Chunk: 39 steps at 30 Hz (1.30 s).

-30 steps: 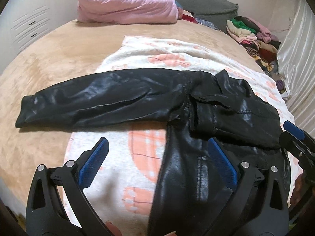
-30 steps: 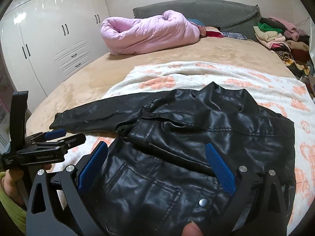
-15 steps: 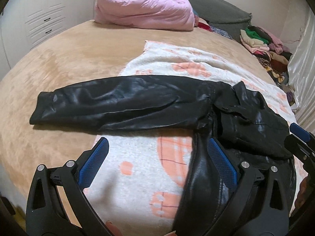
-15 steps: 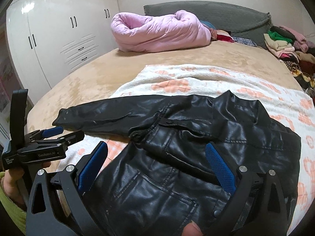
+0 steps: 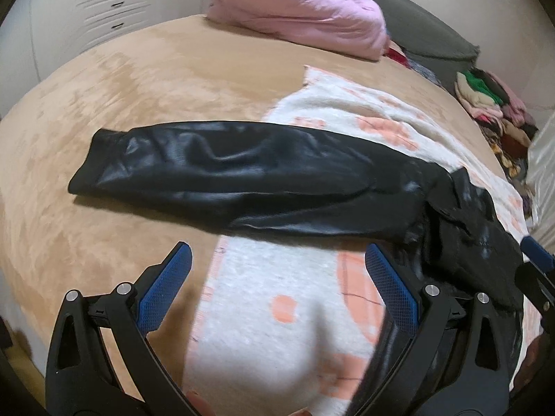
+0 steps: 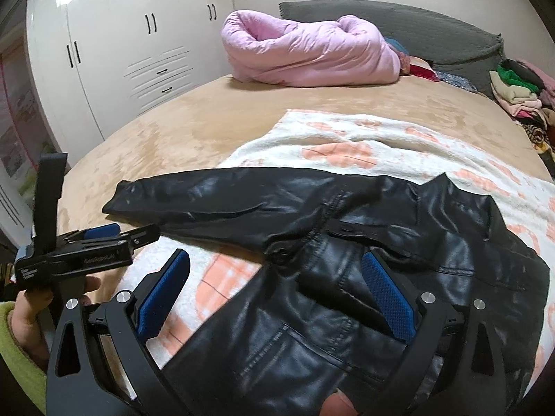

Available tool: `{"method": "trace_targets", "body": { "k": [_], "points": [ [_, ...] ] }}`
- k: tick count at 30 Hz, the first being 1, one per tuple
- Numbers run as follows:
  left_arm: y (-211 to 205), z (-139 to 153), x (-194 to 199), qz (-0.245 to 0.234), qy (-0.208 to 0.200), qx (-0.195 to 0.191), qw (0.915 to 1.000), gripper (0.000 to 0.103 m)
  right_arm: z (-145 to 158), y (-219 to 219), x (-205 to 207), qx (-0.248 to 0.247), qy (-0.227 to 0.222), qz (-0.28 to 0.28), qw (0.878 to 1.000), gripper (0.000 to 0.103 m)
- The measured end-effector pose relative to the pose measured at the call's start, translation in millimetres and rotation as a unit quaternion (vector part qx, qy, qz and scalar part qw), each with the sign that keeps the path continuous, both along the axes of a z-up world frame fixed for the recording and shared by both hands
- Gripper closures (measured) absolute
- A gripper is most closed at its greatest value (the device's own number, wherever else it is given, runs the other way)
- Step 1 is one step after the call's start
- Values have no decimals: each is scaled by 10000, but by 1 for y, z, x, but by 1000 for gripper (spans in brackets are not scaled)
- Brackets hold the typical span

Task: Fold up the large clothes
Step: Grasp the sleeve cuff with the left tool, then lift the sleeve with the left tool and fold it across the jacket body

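Note:
A black leather jacket (image 6: pixel 399 277) lies flat on a white and orange blanket (image 6: pixel 333 135) on the bed. Its one sleeve (image 5: pixel 236 170) stretches left onto the tan bedspread, cuff at the far left. My left gripper (image 5: pixel 277 277) hovers open above the blanket, just short of the sleeve, with nothing between its blue pads. My right gripper (image 6: pixel 274 287) is open above the jacket's body, near the armpit, holding nothing. The left gripper (image 6: pixel 100 239) shows at the left of the right wrist view, held by a hand in a green sleeve.
A rolled pink quilt (image 6: pixel 312 55) lies at the head of the bed against a grey headboard (image 6: pixel 416 24). A pile of folded clothes (image 6: pixel 520 93) sits at the far right. White wardrobes (image 6: pixel 114 55) stand left of the bed. The tan bedspread (image 5: pixel 104 104) is bare on the left.
My left gripper has swung left, so the sleeve now fills its view and the jacket body sits at the right edge. The right gripper drew back and left slightly. The jacket has not moved.

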<state>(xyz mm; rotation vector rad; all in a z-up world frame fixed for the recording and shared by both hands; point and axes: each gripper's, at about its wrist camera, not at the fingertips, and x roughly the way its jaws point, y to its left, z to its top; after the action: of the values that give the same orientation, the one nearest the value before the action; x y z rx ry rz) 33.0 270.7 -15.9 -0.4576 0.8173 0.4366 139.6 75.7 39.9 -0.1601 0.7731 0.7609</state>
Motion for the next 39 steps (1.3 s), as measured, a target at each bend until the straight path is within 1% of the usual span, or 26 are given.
{"method": "trace_targets", "body": {
  "k": [8,15,18,21,24,26,27,28,29,30,31,33,34,39],
  "points": [
    [31,-15,-9,398,-65,-326,9987,9,-8,23,1,118,120,290,9994,4],
    [60,-27,-18,839,-141,-540,9949,9,-16,55,0,-27,124,562,9983,4],
    [75,-35,-23,1079,-237,-757,9910,9,-18,60,-1,1,119,595,9982,4],
    [93,-47,-27,1331,-363,-1118,9841,9,-22,60,-1,-22,170,594,9981,4],
    [106,-53,-26,1508,-517,-1309,9785,10,-27,55,1,-78,199,505,9985,4],
    [115,-53,-23,1734,-565,-1228,9755,18,-30,49,3,-99,230,404,9989,4],
    [118,-53,-21,1833,-526,-1154,9749,31,-31,44,4,-103,252,329,9991,4],
    [123,-54,-18,1895,-498,-1170,9736,52,-31,41,4,-99,269,277,9992,4],
    [127,-55,-17,1937,-498,-1208,9723,61,-32,36,5,-93,285,227,9993,4],
    [130,-55,-16,1965,-497,-1201,9719,77,-32,28,5,-108,286,149,9994,4],
    [131,-53,-17,1962,-556,-1201,9716,87,-32,23,6,-133,281,96,9995,4],
    [131,-49,-19,1917,-700,-1236,9711,95,-31,10,6,-142,262,-22,9996,4],
    [130,-44,-22,1871,-789,-1237,9713,97,-30,4,7,-117,259,-82,9996,4],
    [118,-14,-27,1672,-1104,-1032,9743,100,-24,-26,10,1,300,-379,9988,4]
  ]
}}
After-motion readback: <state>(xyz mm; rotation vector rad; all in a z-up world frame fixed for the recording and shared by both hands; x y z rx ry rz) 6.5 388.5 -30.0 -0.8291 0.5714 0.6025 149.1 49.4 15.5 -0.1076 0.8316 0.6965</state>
